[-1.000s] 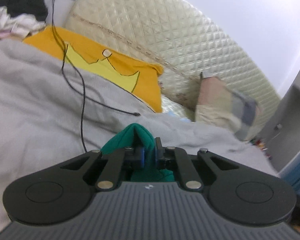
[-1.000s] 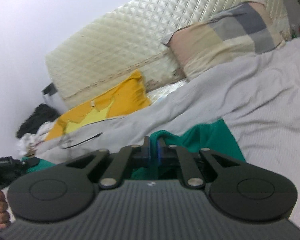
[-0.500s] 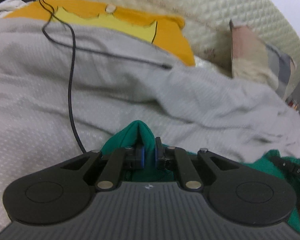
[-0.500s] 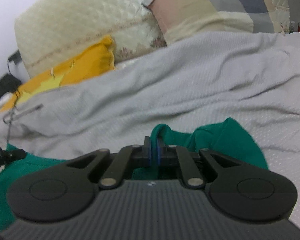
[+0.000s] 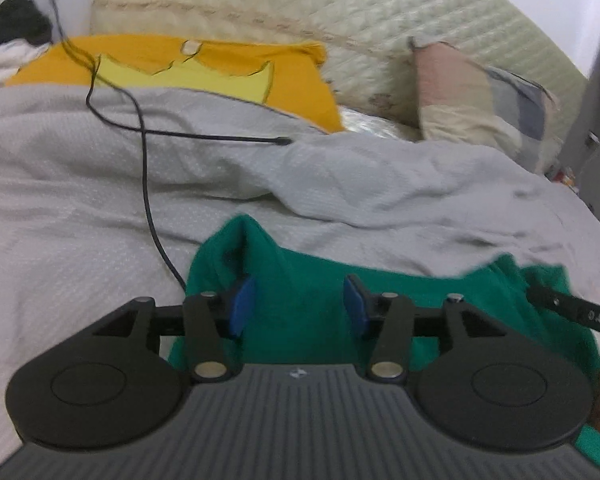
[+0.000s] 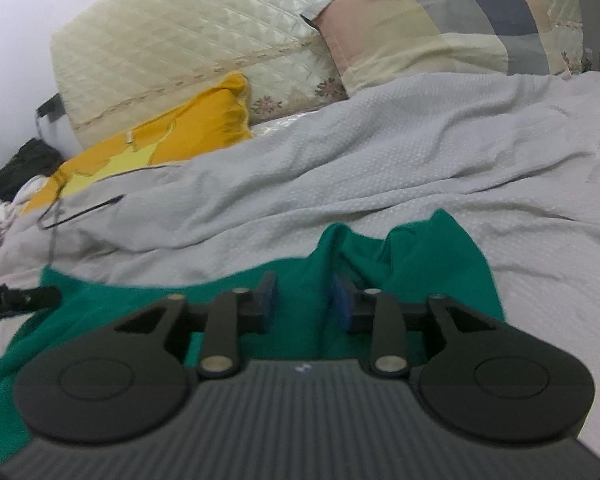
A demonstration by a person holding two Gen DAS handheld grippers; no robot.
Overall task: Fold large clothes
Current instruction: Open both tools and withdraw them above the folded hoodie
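While both tongs sit low over the bed: left gripper (image 5: 299, 306) at bottom centre of left wrist view, blue pads (image 5: 242, 307) spread wide apart, nothing clamped, green garment (image 5: 300, 276) lying loose between and under them. Garment bunched into a raised fold at frame centre, spreading to the right edge, resting on grey blanket (image 5: 60, 208). Black cable (image 5: 146, 184) running from upper left down across blanket, passing just beside the garment's left edge. Yellow pillow (image 5: 204, 68) at upper centre-left, touching the quilted headboard (image 5: 360, 12) behind. Patchwork pillow (image 5: 476, 100) at upper right, leaning on headboard. Other tool's black tip at right edge, over the garment.

Right wrist view, left to right: black tool tip at left edge over garment (image 6: 420, 256); dark clothes pile (image 6: 20, 168) at far left middle; yellow pillow (image 6: 196, 136) left of centre; right gripper (image 6: 302, 300) bottom centre, pads parted, gripping nothing, green cloth visible in the gap and rumpled just ahead; grey blanket (image 6: 440, 152) filling the middle; patchwork pillow (image 6: 440, 28) upper right against headboard (image 6: 180, 28).
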